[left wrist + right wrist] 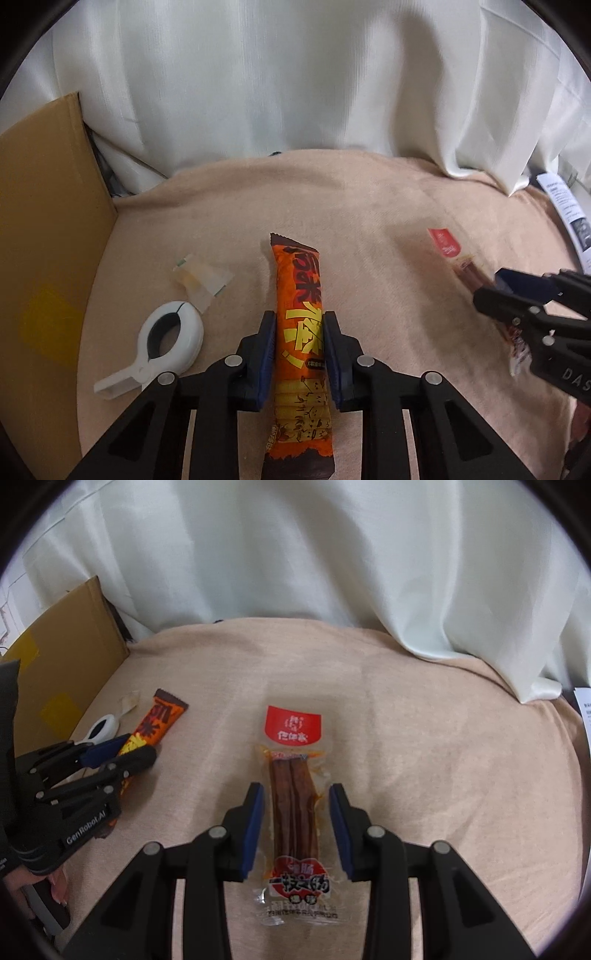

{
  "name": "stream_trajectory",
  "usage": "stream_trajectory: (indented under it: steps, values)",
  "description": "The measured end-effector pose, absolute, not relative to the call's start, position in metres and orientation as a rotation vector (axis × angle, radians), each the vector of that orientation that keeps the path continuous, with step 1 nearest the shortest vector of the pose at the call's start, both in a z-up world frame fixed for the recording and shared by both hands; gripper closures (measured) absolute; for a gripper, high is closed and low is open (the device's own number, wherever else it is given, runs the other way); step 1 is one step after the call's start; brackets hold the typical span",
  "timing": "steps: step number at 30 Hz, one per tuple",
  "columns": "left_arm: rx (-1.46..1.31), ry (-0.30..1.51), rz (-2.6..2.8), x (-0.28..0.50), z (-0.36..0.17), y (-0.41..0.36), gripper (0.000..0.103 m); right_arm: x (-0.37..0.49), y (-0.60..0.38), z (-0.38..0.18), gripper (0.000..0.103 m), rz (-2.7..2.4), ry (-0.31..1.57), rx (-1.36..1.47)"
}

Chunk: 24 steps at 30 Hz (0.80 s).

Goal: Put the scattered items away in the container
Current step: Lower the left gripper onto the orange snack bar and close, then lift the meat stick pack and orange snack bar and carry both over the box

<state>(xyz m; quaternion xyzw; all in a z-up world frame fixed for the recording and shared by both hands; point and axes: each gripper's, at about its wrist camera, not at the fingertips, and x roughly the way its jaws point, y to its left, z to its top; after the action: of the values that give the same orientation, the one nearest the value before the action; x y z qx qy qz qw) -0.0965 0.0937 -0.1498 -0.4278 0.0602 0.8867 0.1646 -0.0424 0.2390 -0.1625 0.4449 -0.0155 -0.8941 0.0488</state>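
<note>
Your left gripper (299,321) sits right under the lens, pads pinched onto the orange snack bar (301,317) about mid-length. Bar's long axis runs straight along the fingers, away from you, flat on the beige blanket (369,206).

Right gripper (296,805) straddles the sausage packet (295,808): jaws partly spread, 1 pad each side of the meat strips. Right pad stands clear of the strips; left side looks close, but I can't tell if it presses the clear film. Packet also lies lengthwise with the fingers, red header at the far end.

Cardboard box (48,229) stands at the blanket's left edge, so it lies left of both tongs, and your left hand is the nearer 1. My read: lift the bar w/ the left and swing it left, long axis kept in line so it clears the box wall.

Still loose btw bar and box: white ring clip (166,332) and a small pale wrapper (201,280). White curtain (295,74) hangs behind.
</note>
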Motion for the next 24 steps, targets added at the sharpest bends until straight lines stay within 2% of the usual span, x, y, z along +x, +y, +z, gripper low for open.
stream_trajectory:
  steps: [11, 24]
  values:
    - [-1.046, 0.114, 2.584, -0.079, -0.088, 0.082, 0.078, -0.032, 0.232, -0.126, 0.062, -2.765, -0.116, 1.176]
    - [-1.022, 0.093, 2.596, -0.07, -0.076, 0.063, 0.078, -0.032, 0.214, -0.109, 0.062, -2.775, -0.108, 1.113]
